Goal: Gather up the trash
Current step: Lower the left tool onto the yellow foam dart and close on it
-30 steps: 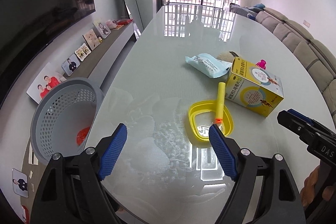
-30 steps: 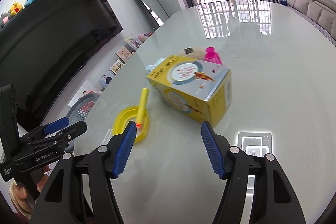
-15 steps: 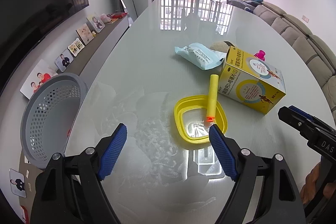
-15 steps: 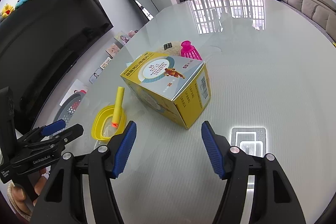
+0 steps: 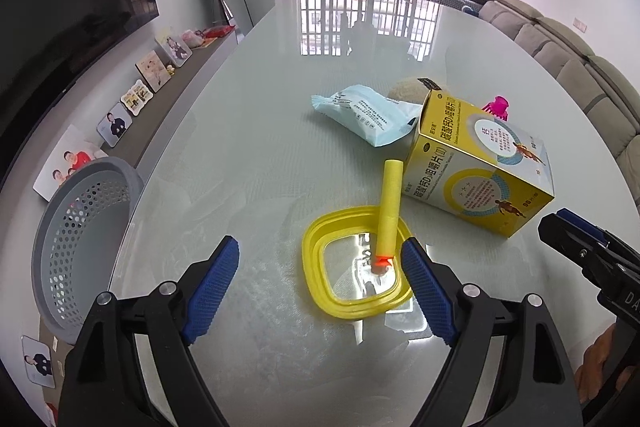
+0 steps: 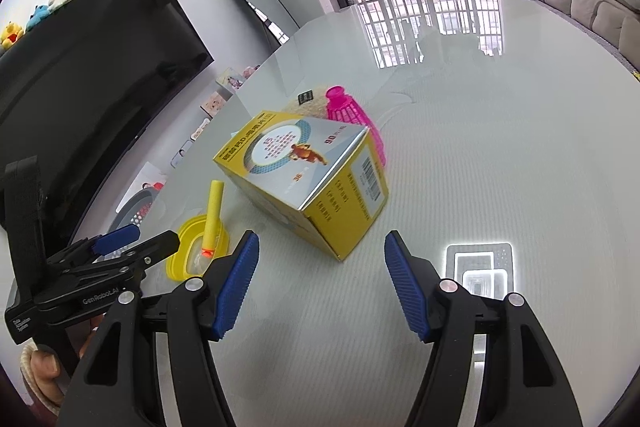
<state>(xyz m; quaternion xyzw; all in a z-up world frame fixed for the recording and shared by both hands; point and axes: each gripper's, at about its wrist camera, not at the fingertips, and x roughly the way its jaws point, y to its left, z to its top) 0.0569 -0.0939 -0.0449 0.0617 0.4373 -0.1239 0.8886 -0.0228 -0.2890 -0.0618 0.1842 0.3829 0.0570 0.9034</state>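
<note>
Straight ahead of wide-open left tongs (image 5: 320, 283): yellow foam stick (image 5: 387, 211) pointing away across yellow ring (image 5: 320, 275); right tongs (image 6: 318, 287) wide, facing box (image 6: 304, 179).

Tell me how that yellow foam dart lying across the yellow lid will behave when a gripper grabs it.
The yellow foam dart looks like soft foam, so it will probably squash between the pads and weigh almost nothing. It is round and lies propped on the rim of the yellow lid, so a nudge may roll it off. The glossy table would likely let it slide.
</note>
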